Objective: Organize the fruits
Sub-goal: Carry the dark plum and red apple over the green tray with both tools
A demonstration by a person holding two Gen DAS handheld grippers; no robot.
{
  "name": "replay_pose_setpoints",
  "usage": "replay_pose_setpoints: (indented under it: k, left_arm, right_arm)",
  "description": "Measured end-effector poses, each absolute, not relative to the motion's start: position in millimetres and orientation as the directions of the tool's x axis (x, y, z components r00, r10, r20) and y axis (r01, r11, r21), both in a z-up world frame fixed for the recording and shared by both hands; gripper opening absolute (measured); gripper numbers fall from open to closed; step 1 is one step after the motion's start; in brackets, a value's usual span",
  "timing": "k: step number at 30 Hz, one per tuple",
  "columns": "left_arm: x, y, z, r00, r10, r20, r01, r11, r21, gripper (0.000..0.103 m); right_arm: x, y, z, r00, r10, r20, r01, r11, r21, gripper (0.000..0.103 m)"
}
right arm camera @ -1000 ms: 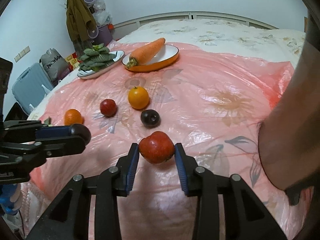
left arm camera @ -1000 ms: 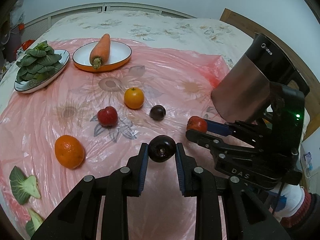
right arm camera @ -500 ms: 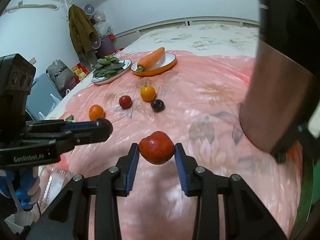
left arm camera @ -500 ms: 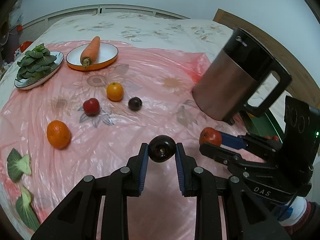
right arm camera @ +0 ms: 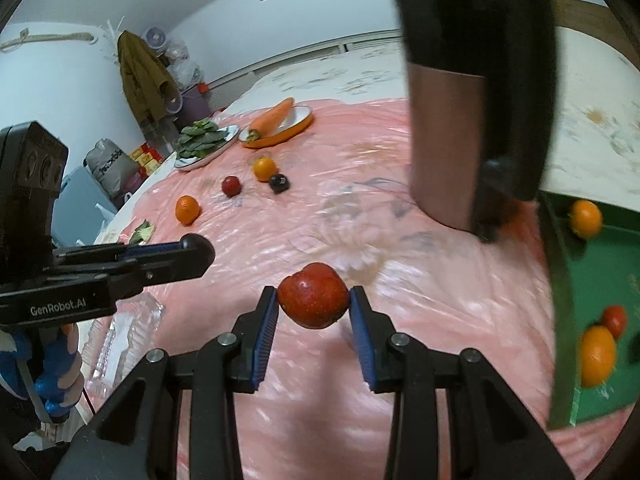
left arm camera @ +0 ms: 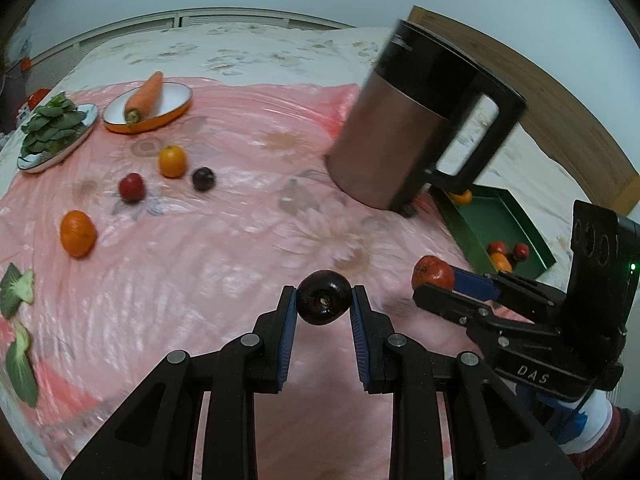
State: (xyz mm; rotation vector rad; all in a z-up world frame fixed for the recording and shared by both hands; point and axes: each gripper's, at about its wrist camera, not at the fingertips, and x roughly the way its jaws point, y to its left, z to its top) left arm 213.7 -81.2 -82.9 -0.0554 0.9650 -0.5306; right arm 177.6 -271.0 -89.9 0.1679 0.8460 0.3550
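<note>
My left gripper [left arm camera: 324, 300] is shut on a dark plum [left arm camera: 325, 298], held above the pink sheet. My right gripper [right arm camera: 313, 300] is shut on a red apple [right arm camera: 313, 300]; it also shows in the left wrist view [left arm camera: 433, 273]. A green tray [left arm camera: 502, 222] at the right holds oranges and small red fruits [right arm camera: 598, 354]. Loose on the sheet lie two oranges [left arm camera: 78, 234], [left arm camera: 172, 161], a red fruit [left arm camera: 131, 187] and a dark plum [left arm camera: 203, 178].
A copper and black kettle [left arm camera: 404, 132] stands between the loose fruits and the tray. An orange dish with a carrot [left arm camera: 146, 98] and a plate of greens [left arm camera: 54, 130] sit at the far left. Cut greens [left arm camera: 16, 292] lie at the left edge.
Both grippers have pulled back and swung right with their fruits. The kettle and the green tray have come more fully into view; the loose fruits look farther away.
</note>
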Motion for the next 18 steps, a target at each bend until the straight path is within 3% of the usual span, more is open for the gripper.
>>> replay_pose_setpoints:
  k: [18]
  left_arm:
    - [181.0,-198.3,-77.2,0.368,-0.529,-0.765,0.520,0.799,-0.302,0.023]
  right_arm:
    - [125.1,-400.8,-83.8,0.696,0.220,-0.684,-0.029,0.960,0.280,0.040]
